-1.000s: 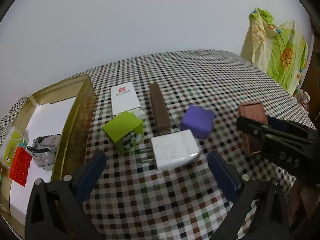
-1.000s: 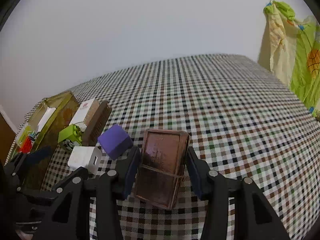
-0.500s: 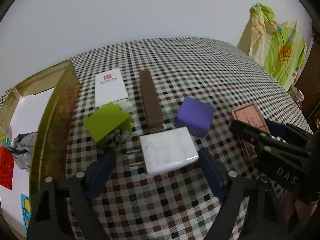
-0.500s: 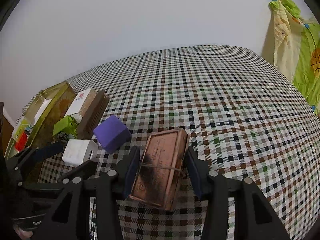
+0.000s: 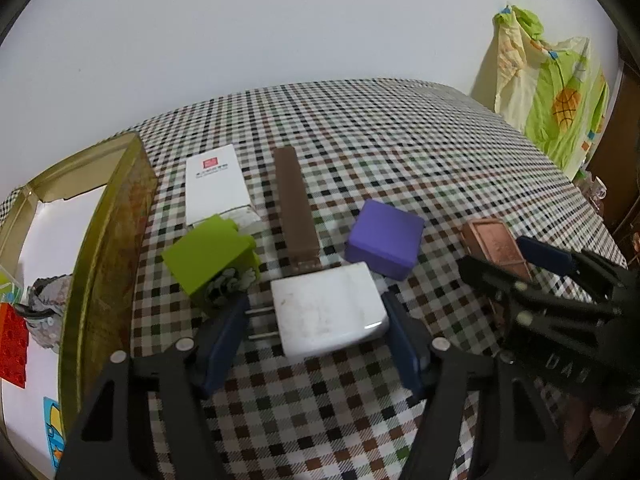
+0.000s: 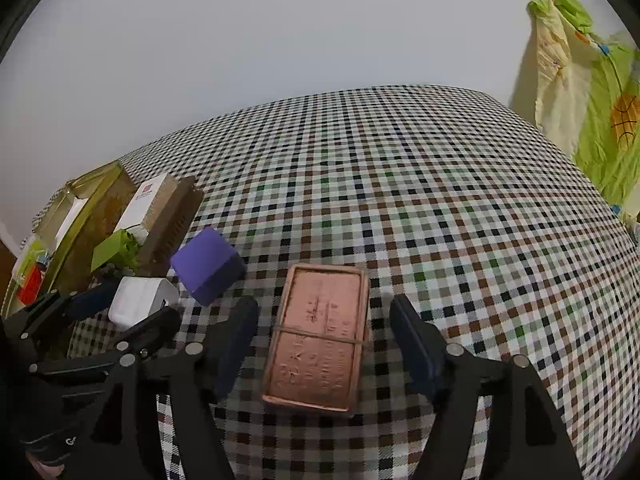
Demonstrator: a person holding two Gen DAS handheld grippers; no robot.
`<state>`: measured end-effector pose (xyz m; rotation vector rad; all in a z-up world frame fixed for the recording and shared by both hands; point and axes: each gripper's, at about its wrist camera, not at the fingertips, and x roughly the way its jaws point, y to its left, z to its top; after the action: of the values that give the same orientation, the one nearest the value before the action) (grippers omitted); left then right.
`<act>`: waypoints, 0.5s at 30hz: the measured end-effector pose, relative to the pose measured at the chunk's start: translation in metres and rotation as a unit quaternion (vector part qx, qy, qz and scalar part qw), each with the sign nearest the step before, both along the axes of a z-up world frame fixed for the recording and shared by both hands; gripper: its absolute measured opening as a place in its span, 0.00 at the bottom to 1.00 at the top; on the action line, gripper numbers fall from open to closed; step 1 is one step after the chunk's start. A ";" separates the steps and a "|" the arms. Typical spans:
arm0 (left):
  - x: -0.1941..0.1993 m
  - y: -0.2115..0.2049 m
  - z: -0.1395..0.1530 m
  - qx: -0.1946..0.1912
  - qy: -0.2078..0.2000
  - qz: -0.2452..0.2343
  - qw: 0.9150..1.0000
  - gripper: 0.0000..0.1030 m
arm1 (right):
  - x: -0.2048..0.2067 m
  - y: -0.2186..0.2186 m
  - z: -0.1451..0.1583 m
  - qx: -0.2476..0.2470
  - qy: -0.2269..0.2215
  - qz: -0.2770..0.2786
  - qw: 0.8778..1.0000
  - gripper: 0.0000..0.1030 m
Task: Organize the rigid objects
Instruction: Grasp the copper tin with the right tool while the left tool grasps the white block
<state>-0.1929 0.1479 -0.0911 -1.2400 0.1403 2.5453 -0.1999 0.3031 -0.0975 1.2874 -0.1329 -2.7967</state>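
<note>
Left wrist view looks down on the left tongs (image 5: 316, 332), whose jaws have just been closing around the white charger (image 5: 328, 316); the right pad looks to be against the charger's side, the left pad sits at the prongs, and I cannot tell whether they press it. Only this view shows the inside of the gold tray (image 5: 108, 240) at the left, with a red brick (image 5: 14, 344) and a grey crumpled item (image 5: 46, 312) on its white floor. It also shows the top faces of the white box (image 5: 218, 188), the brown bar (image 5: 296, 208), the green block (image 5: 210, 256) and the purple cube (image 5: 384, 236), all lying on the checked surface (image 5: 440, 160).

Right wrist view alone shows the copper tin (image 6: 320, 336) whole, lying flat on the surface with a band across its middle. The right tongs (image 6: 324, 344) have just been opening, and their pads stand clear of the tin on both sides, released. A hanging yellow-green cloth (image 6: 592, 100) shows at the right edge.
</note>
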 end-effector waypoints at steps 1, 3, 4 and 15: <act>0.000 -0.001 0.000 0.002 0.000 0.000 1.000 0.65 | 0.003 -0.004 0.000 0.009 0.001 -0.001 1.000 0.69; -0.001 -0.002 0.000 0.003 0.000 0.001 1.000 0.65 | 0.006 -0.009 0.003 0.031 0.010 -0.004 0.999 0.69; -0.001 -0.002 0.001 0.004 0.001 0.001 1.000 0.65 | 0.005 -0.011 0.003 0.040 0.009 -0.004 0.999 0.69; 0.004 -0.006 0.006 0.007 0.023 0.009 1.000 0.65 | 0.004 -0.020 0.005 0.049 0.005 0.015 0.999 0.48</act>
<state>-0.1885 0.1421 -0.0856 -1.1837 0.1202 2.5872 -0.1956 0.2835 -0.0922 1.2852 0.0246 -2.8162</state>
